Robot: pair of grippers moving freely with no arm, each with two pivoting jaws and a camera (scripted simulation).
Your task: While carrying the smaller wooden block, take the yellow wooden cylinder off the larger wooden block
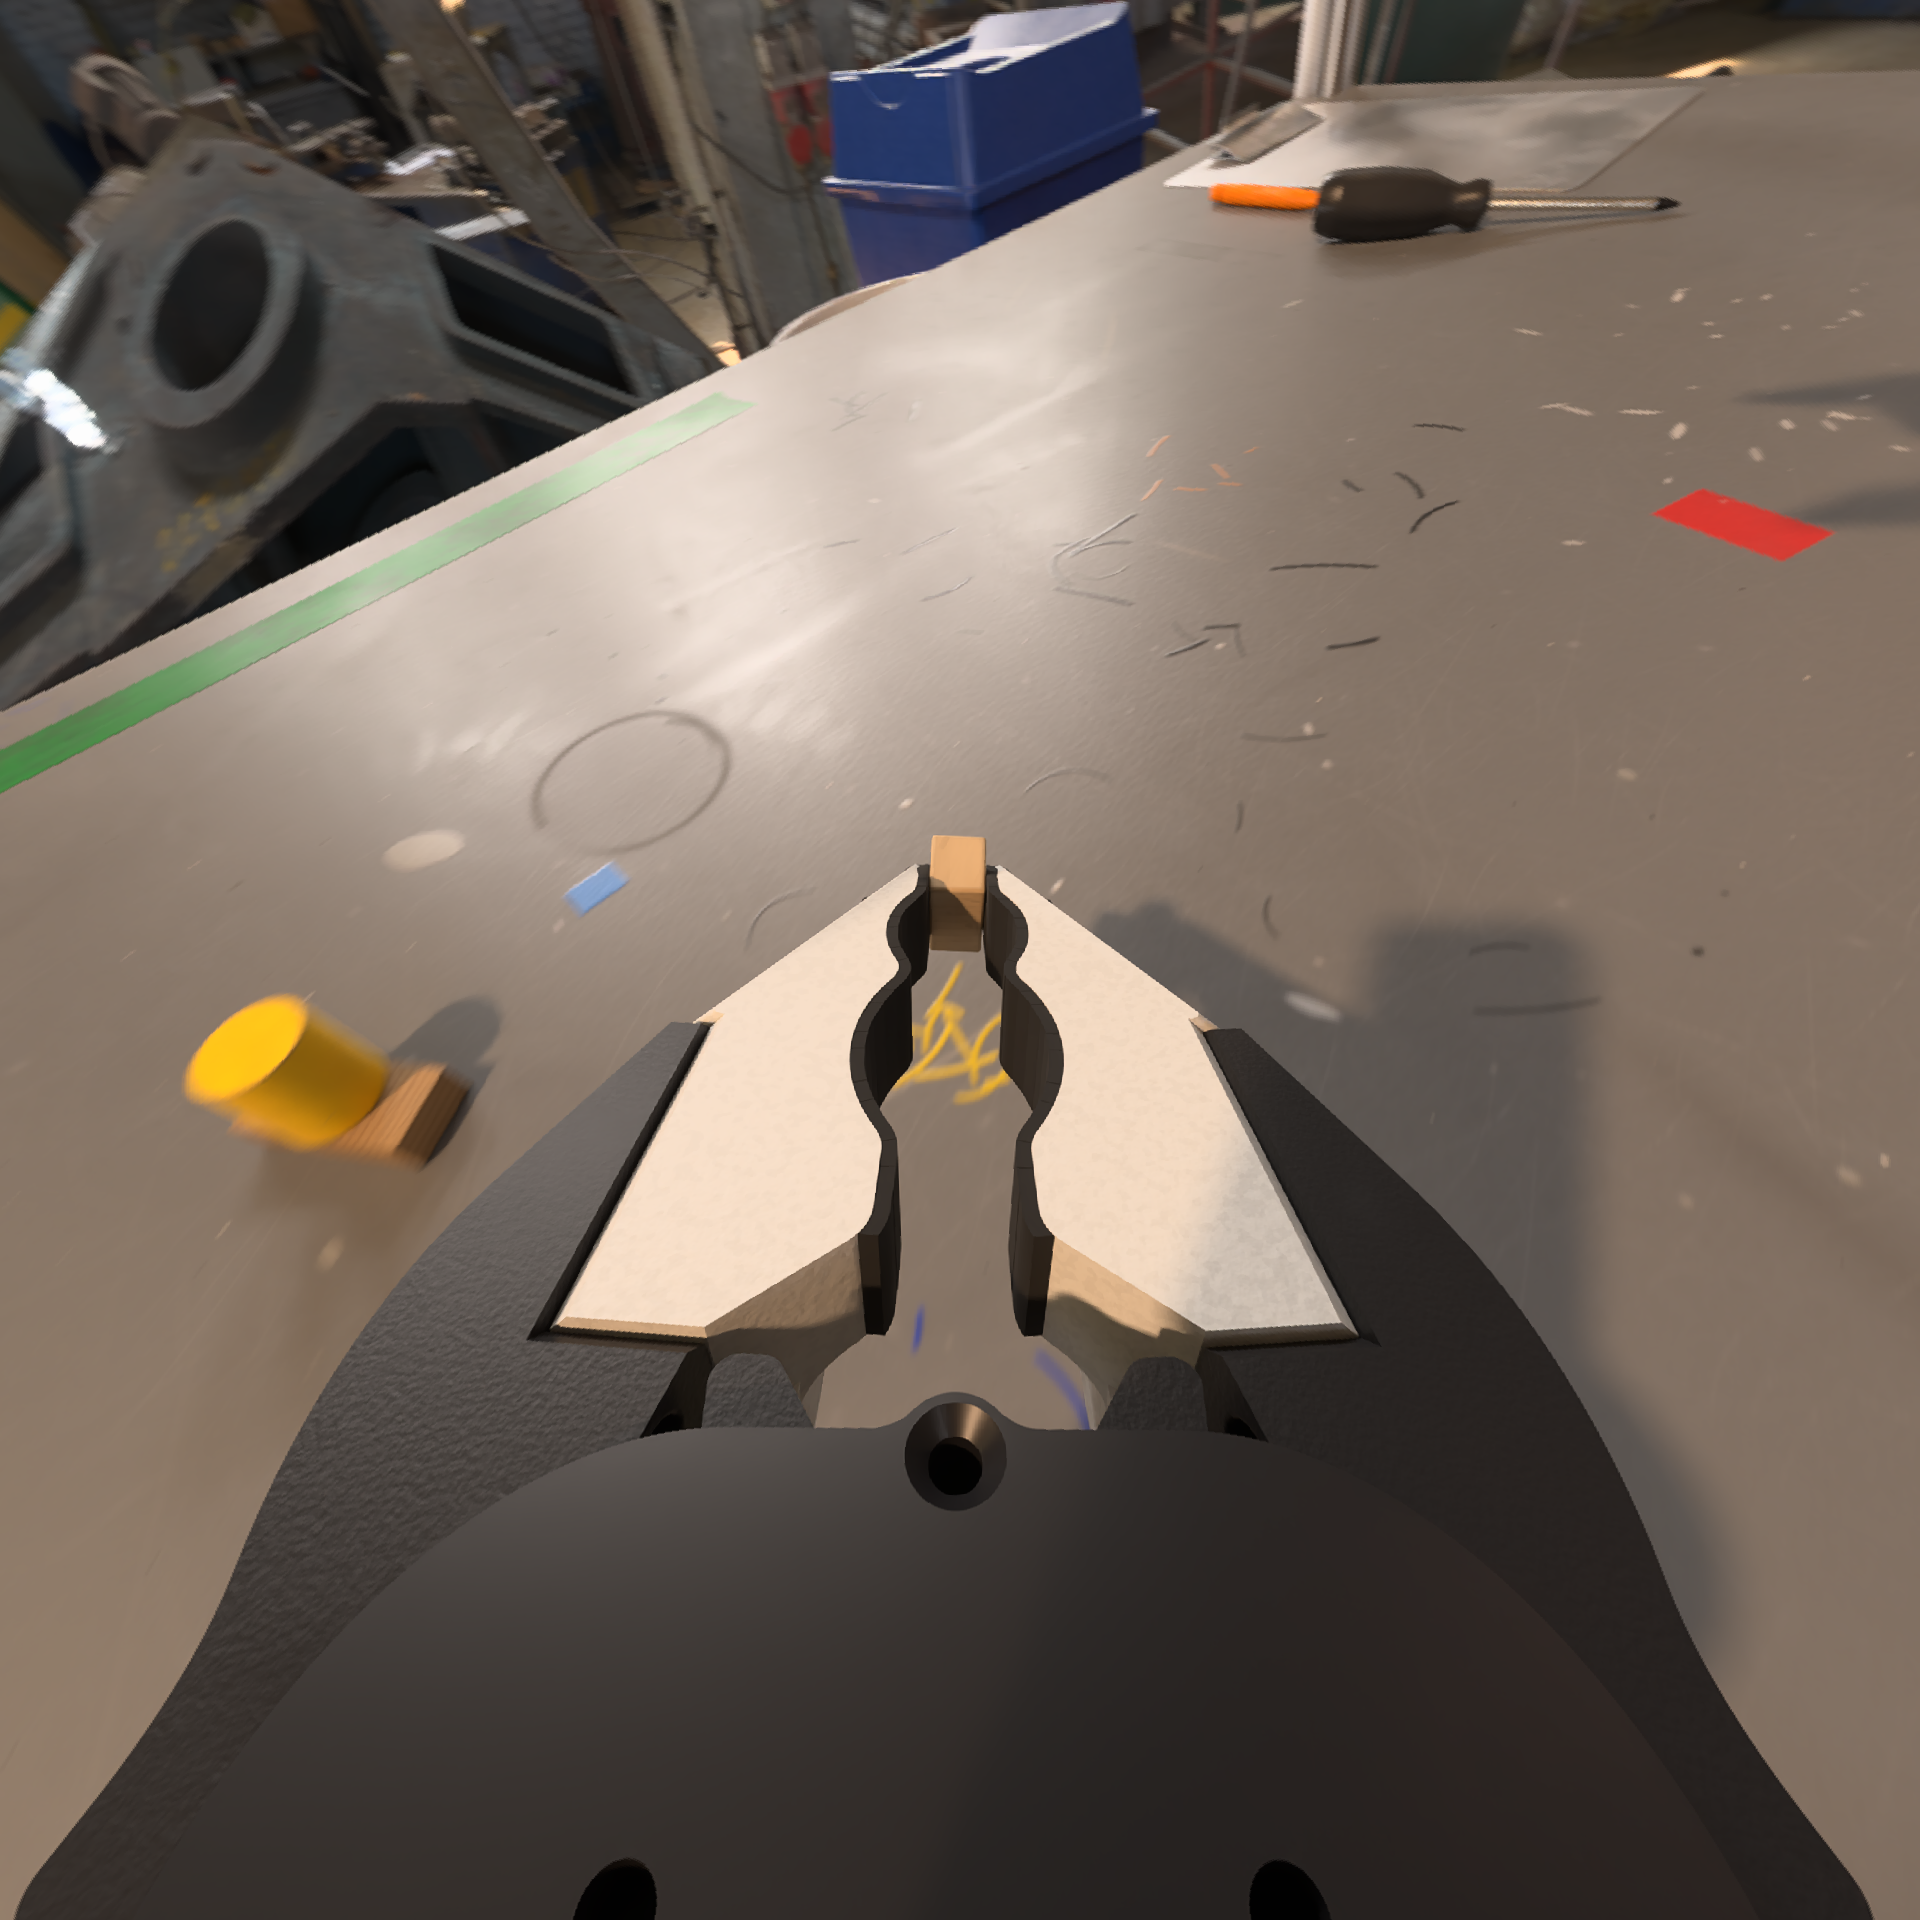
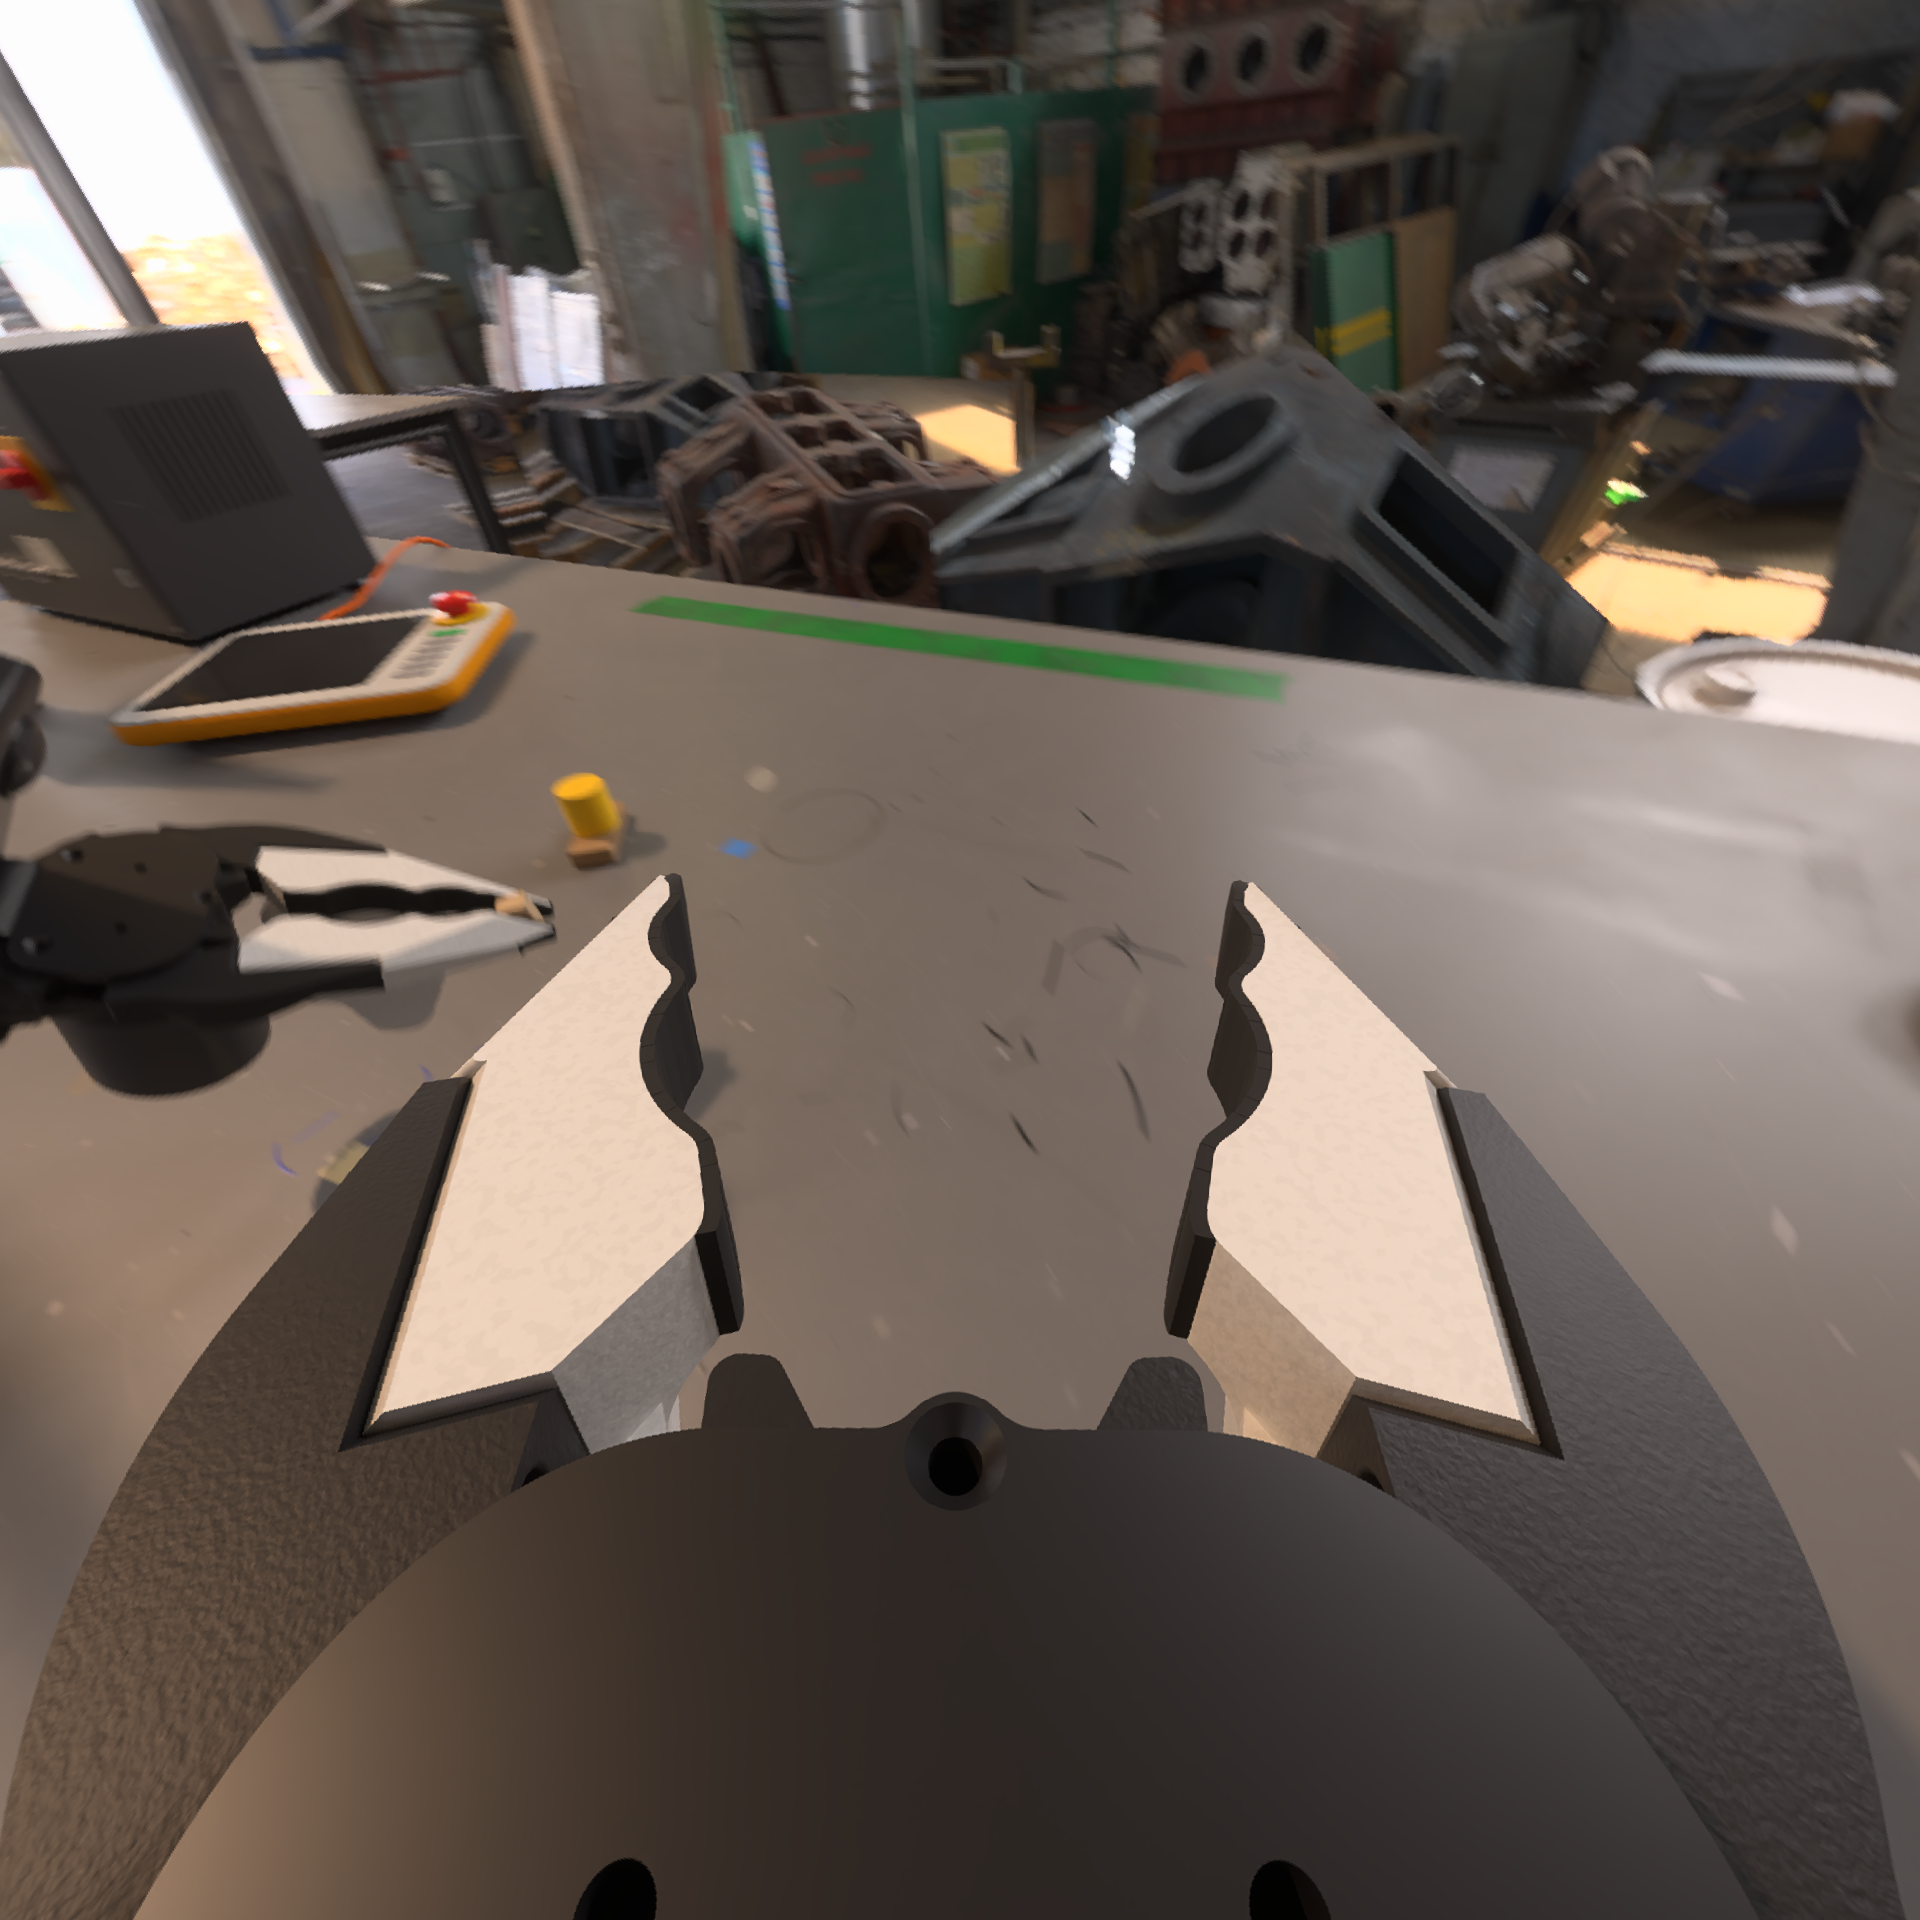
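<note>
My left gripper (image 1: 956,883) is shut on the smaller wooden block (image 1: 956,894), held at its fingertips above the table. The yellow wooden cylinder (image 1: 286,1070) stands on the larger wooden block (image 1: 416,1117) to the left of that gripper, on the grey table. In the right wrist view the cylinder (image 2: 584,805) and the larger block (image 2: 594,852) lie far ahead to the left. My right gripper (image 2: 956,894) is open and empty, above bare table, well short of them. The left gripper (image 2: 520,909) shows at the left of that view with the small block (image 2: 511,906) at its tip.
A black-handled screwdriver (image 1: 1455,205) and an orange pen (image 1: 1262,195) lie at the far right. A yellow-edged control tablet (image 2: 312,675) and a dark box (image 2: 177,478) stand at the far left. Green tape (image 1: 364,592) runs along the table edge; a red patch (image 1: 1740,523) lies right.
</note>
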